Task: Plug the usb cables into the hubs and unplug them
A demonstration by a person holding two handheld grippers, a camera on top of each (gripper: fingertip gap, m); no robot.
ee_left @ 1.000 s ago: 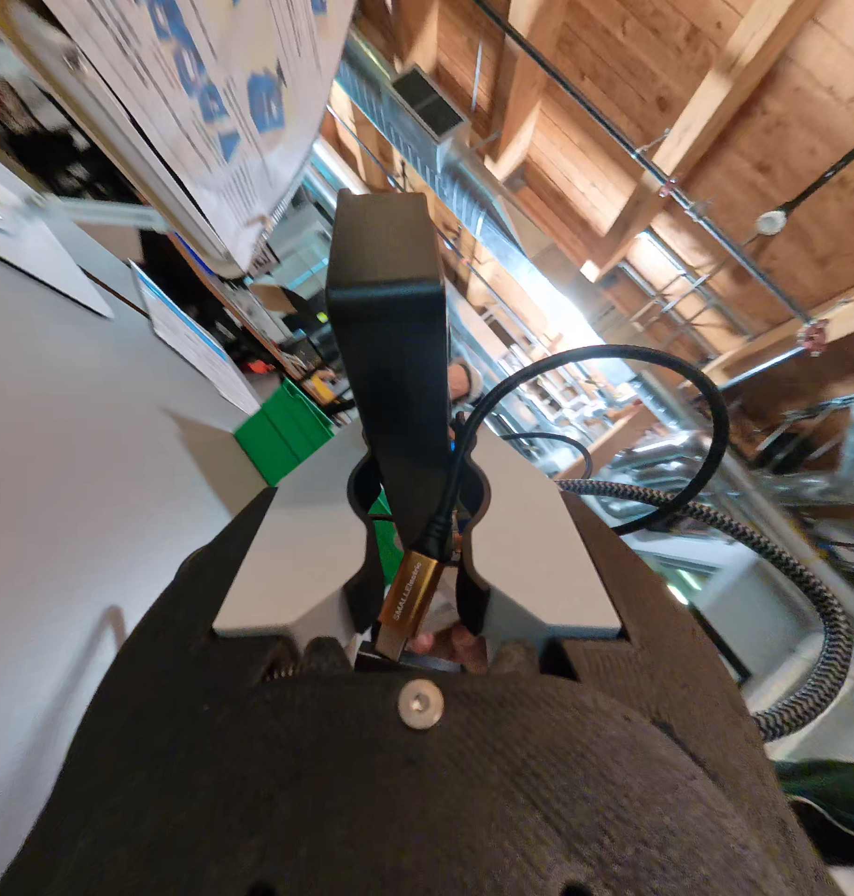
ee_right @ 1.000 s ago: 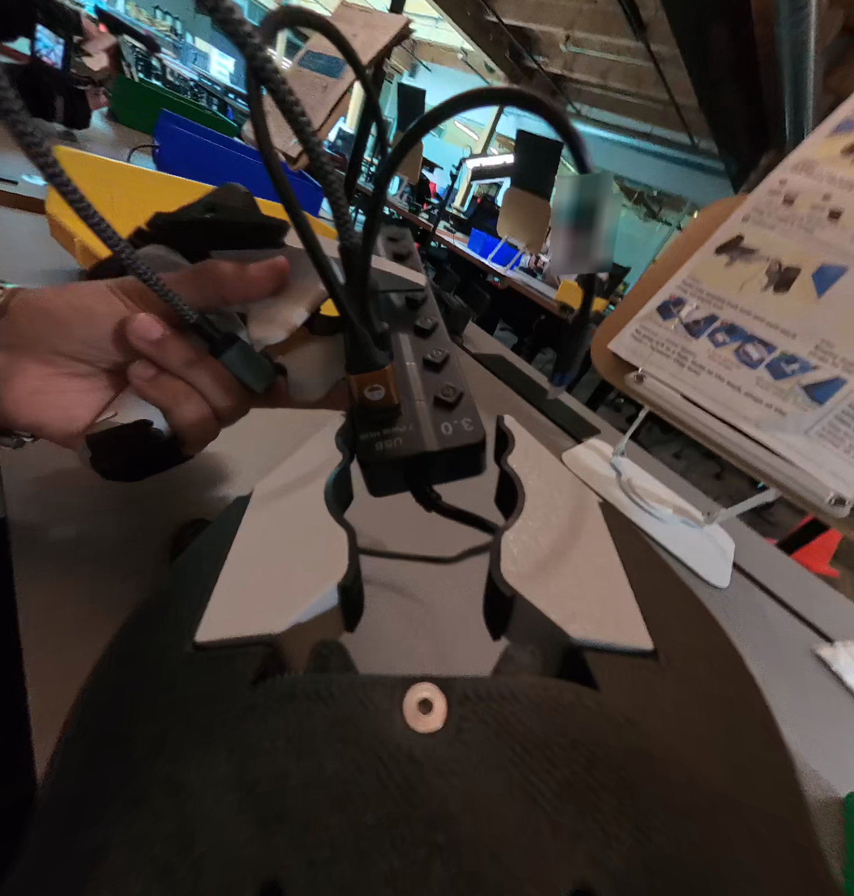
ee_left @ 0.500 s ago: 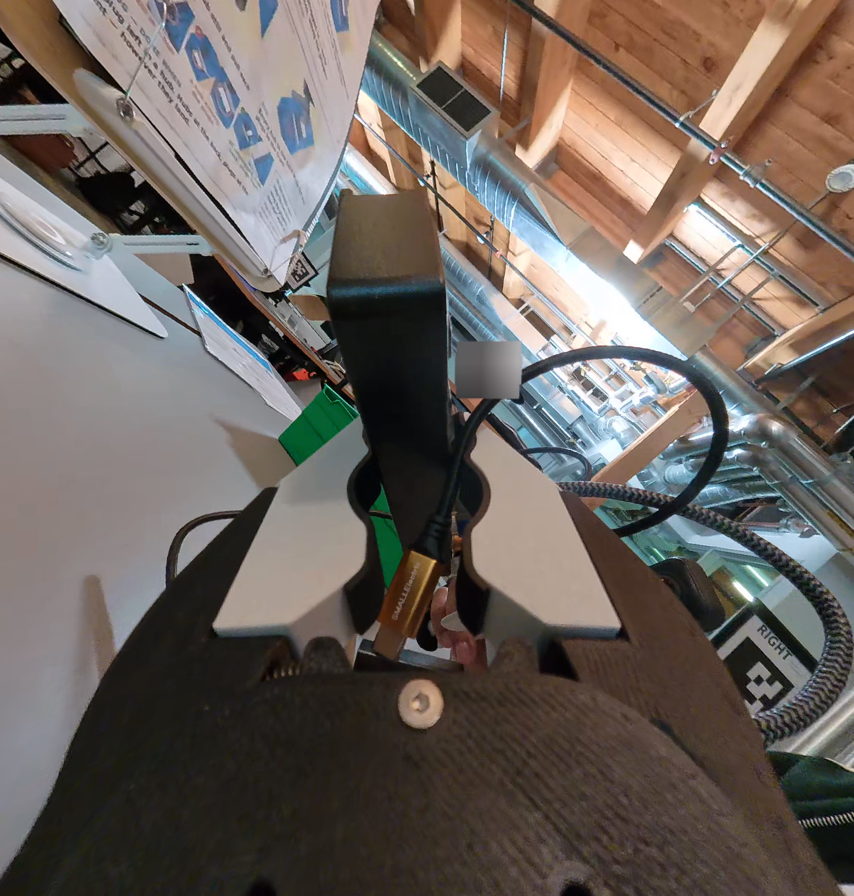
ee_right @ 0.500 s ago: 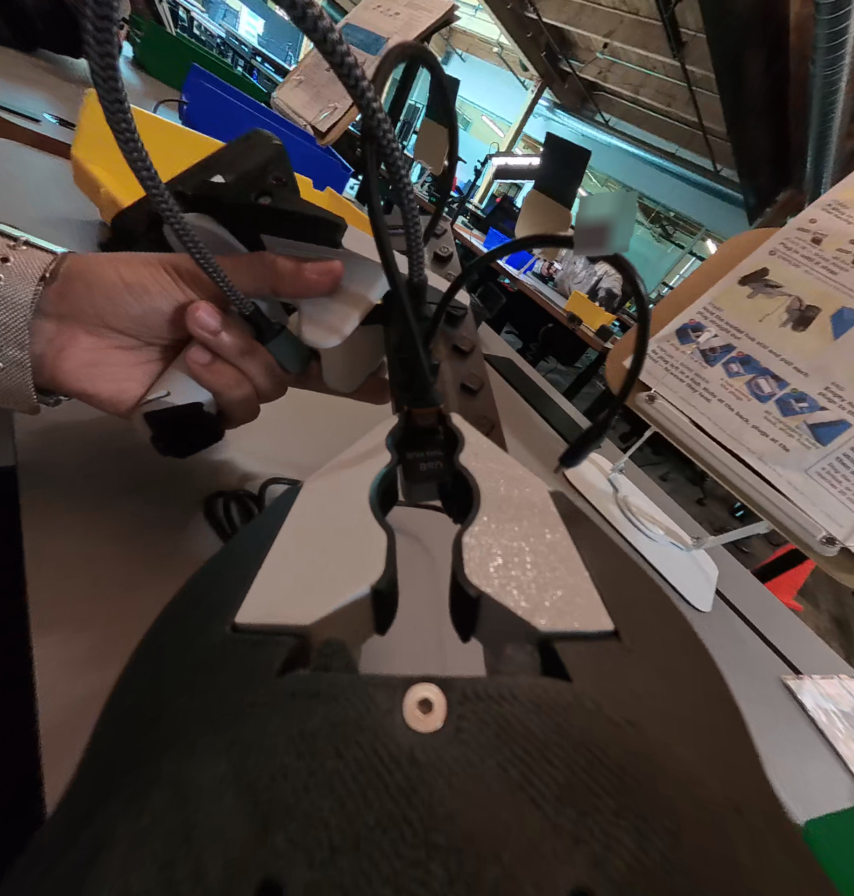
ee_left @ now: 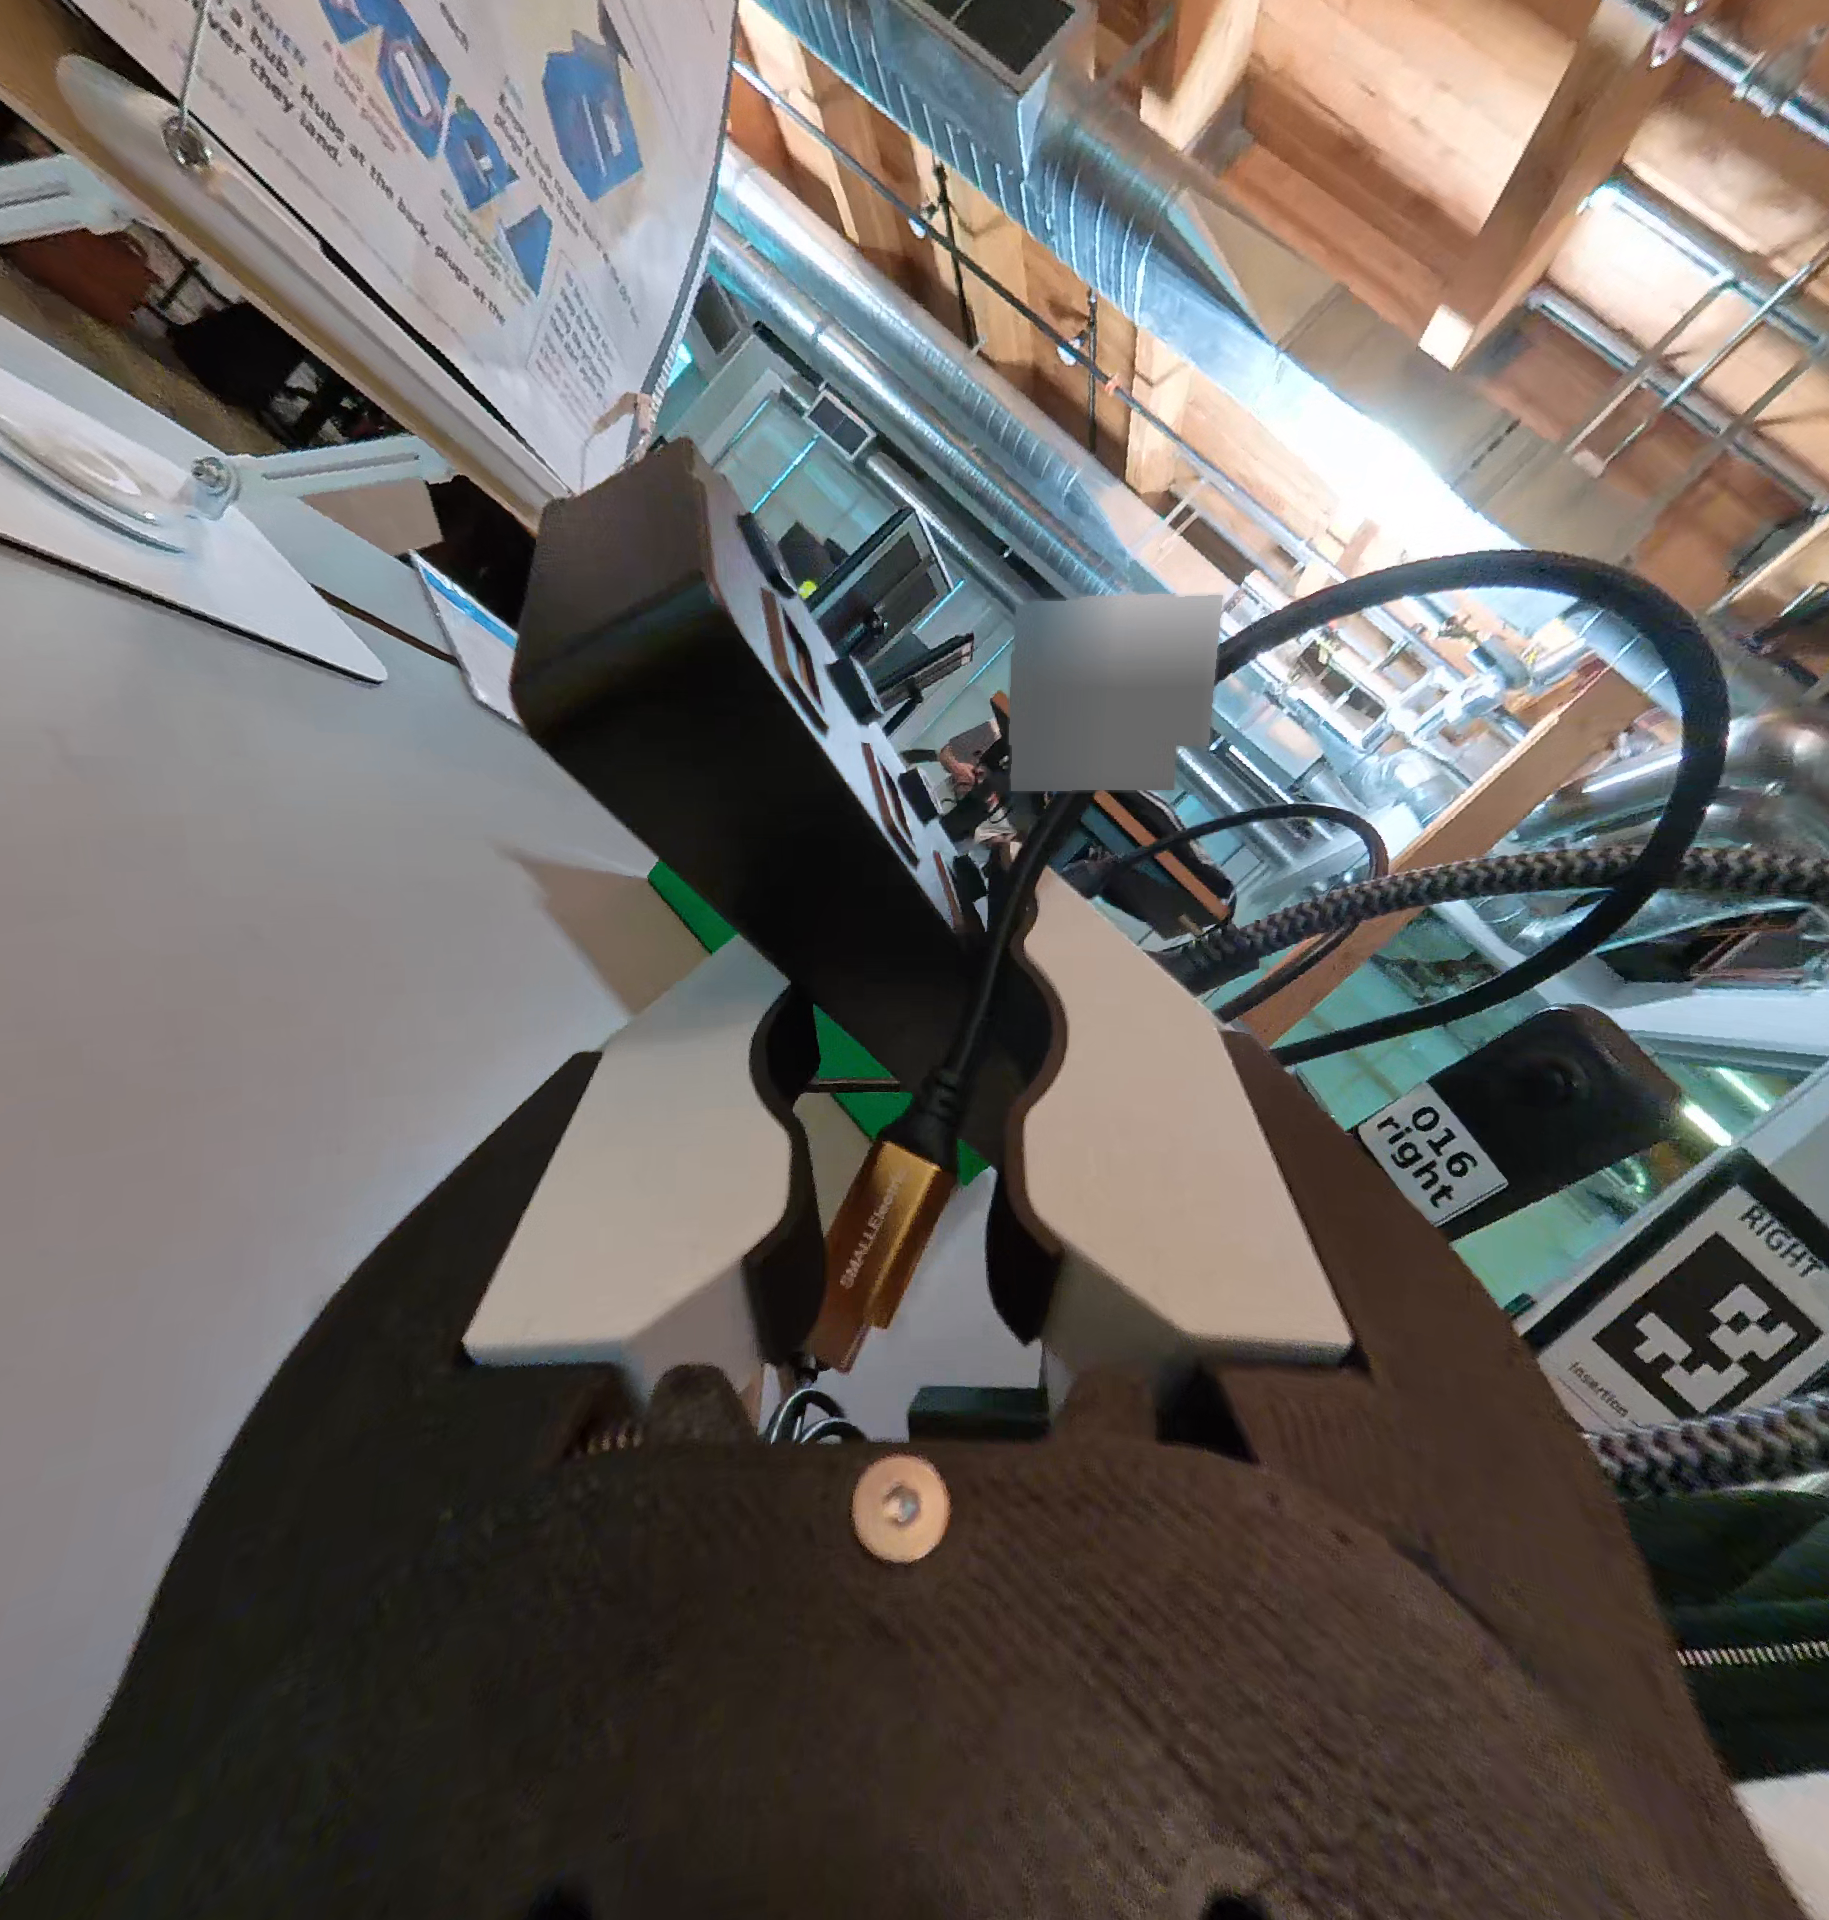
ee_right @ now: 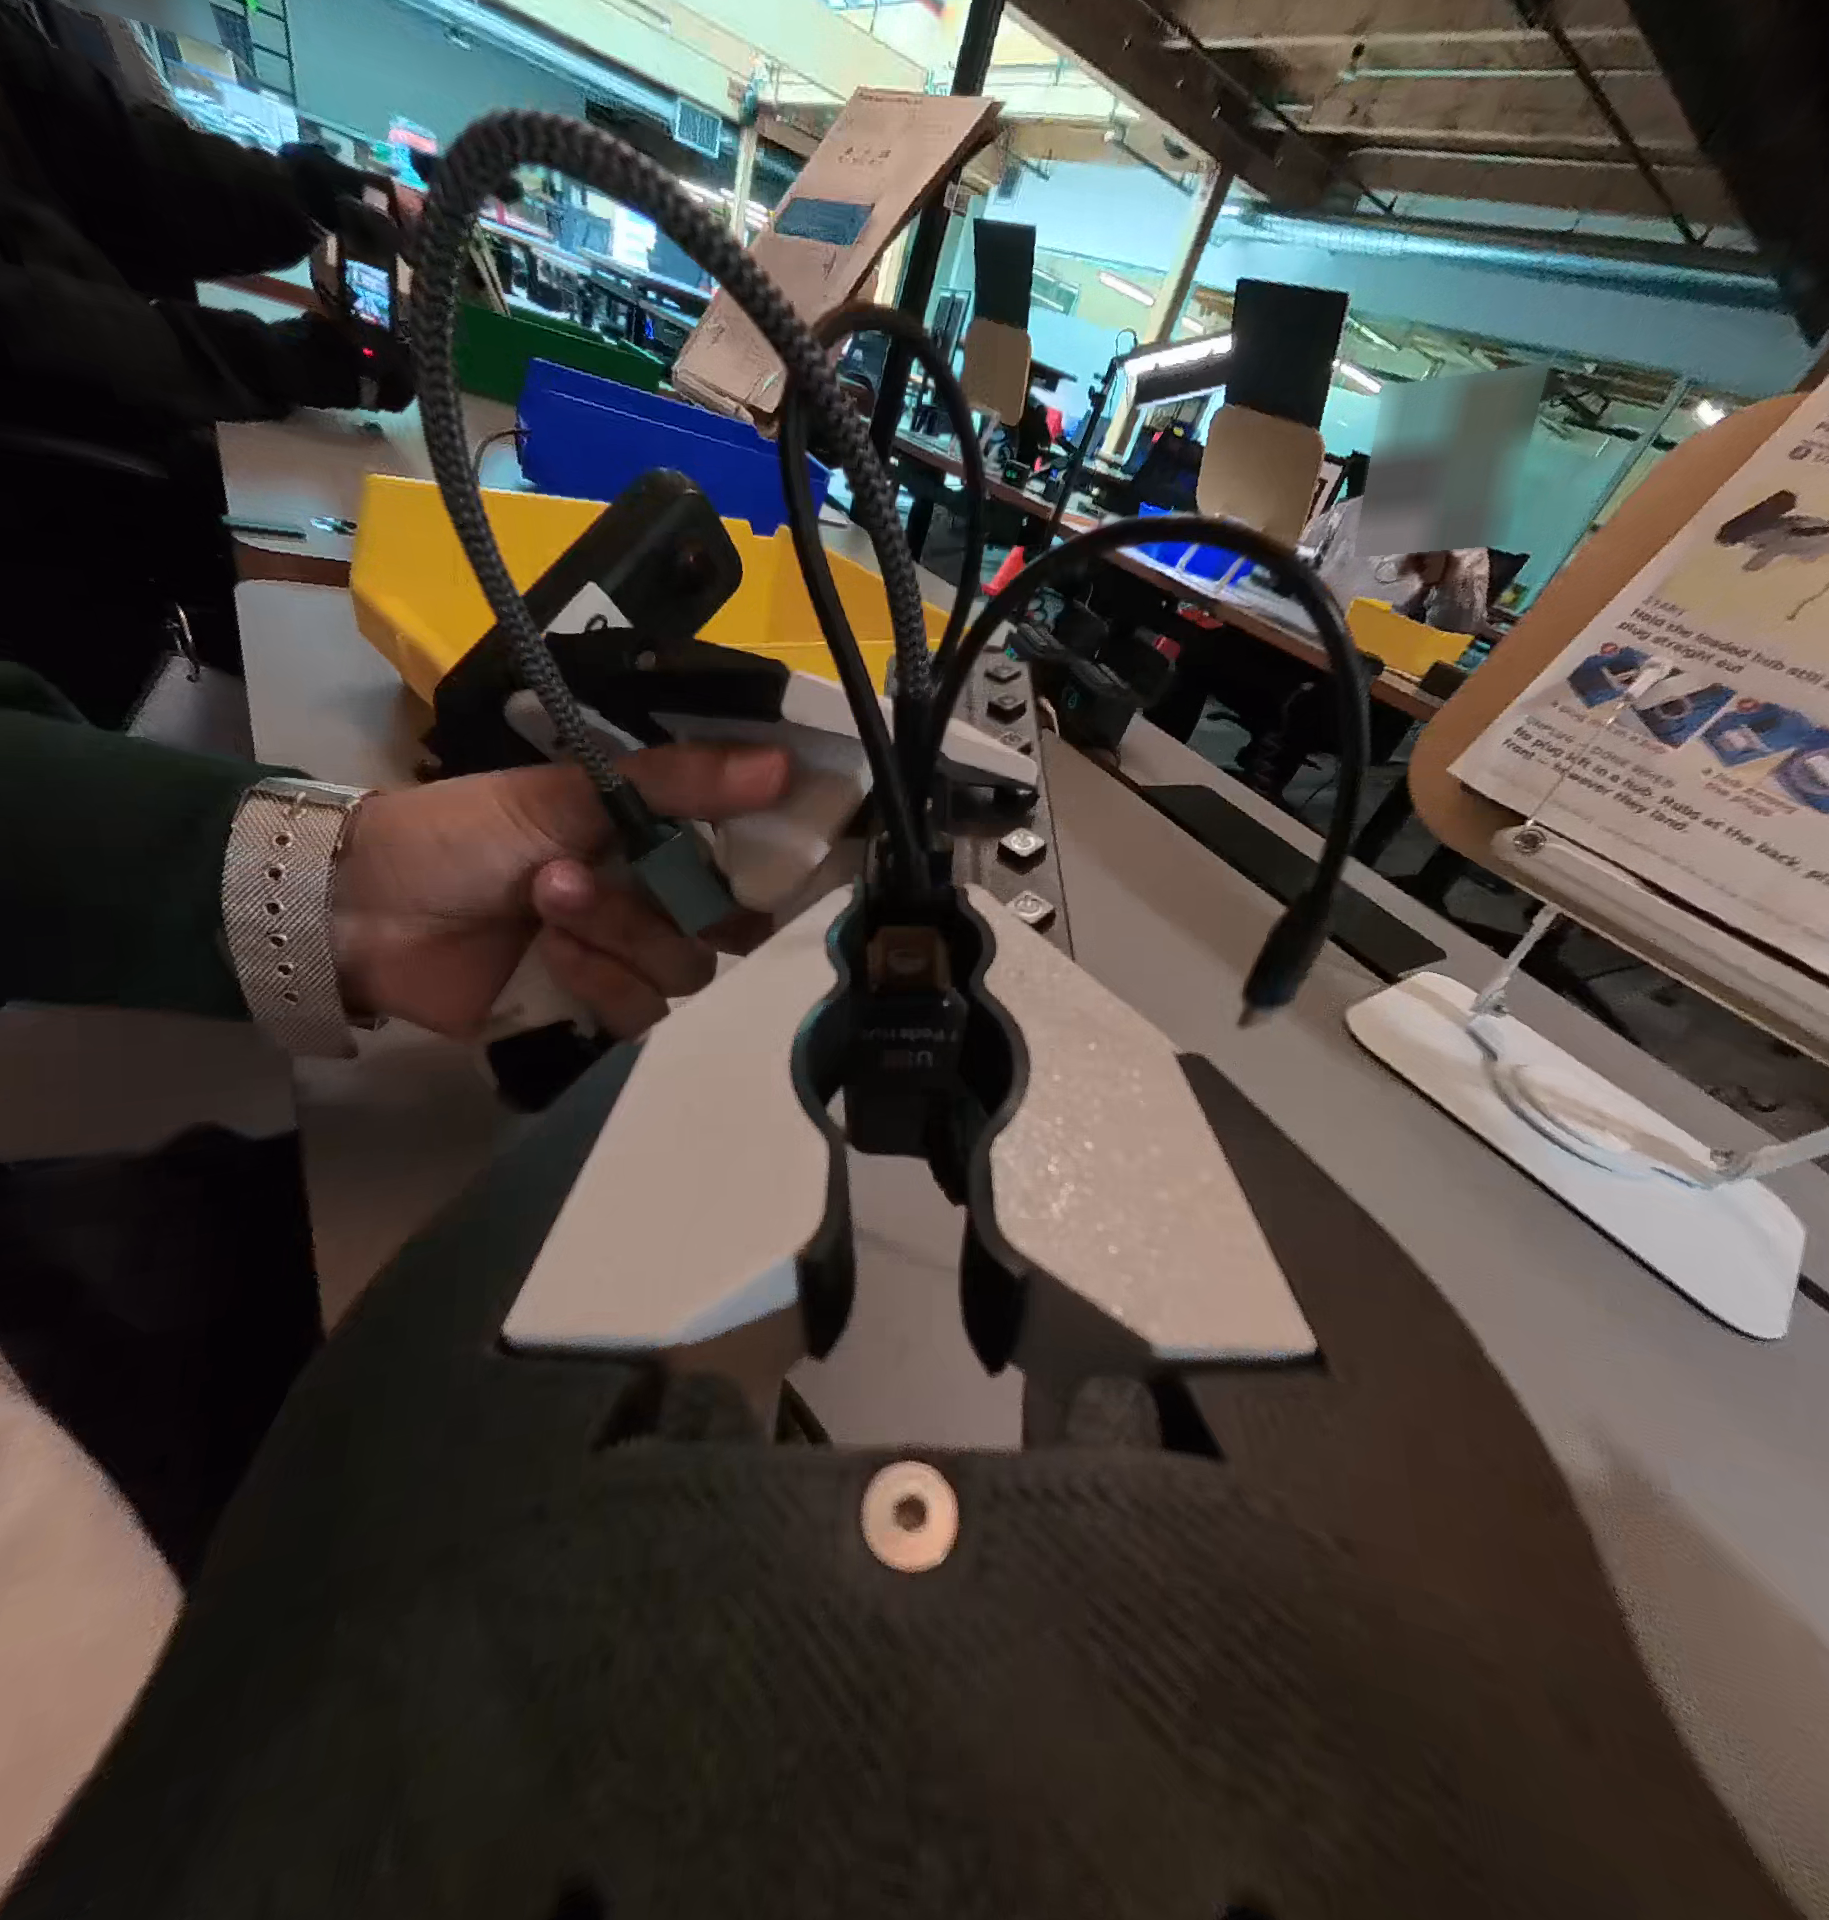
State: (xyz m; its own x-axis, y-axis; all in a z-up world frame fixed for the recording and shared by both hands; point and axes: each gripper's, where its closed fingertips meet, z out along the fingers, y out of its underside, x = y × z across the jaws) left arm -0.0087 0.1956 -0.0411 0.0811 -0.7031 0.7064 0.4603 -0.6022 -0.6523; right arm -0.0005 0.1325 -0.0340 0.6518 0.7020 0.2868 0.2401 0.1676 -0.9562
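Pinching the near end of the black hub (ee_right: 905, 1081), the right gripper (ee_right: 910, 920) has its fingers pressed onto the hub's sides, with a gold plug (ee_left: 884, 1257) and its black lead crowded into the same gap. The likeliest fault is there. If the fingers bear on the plug shell as well as the hub, any pull would drag both together and nothing would separate. A twist could also lever the connector sideways in its port.

From the other side of the hub, the left gripper (ee_left: 889, 956) straddles the body, which lies at a slant between its fingers. I cannot tell whether they clamp it or only bracket it. If they are slack, the hub hangs from one end only and may swing or slip down to the tabletop (ee_left: 214, 935) under it.

Left of the hub, the person's hand (ee_right: 474, 904) pins the grey plug (ee_right: 681, 883) of a braided cable (ee_right: 453, 343) against the left gripper's handle. That stiff loop arches over the hub and could snag the other leads. Right of the hub, a thin black cable (ee_right: 1279, 966) dangles with its end free, so it could catch on the white stand base (ee_right: 1575, 1164) farther right. Beyond the hub a yellow bin (ee_right: 422, 582) sits well apart and poses no risk that I can judge.
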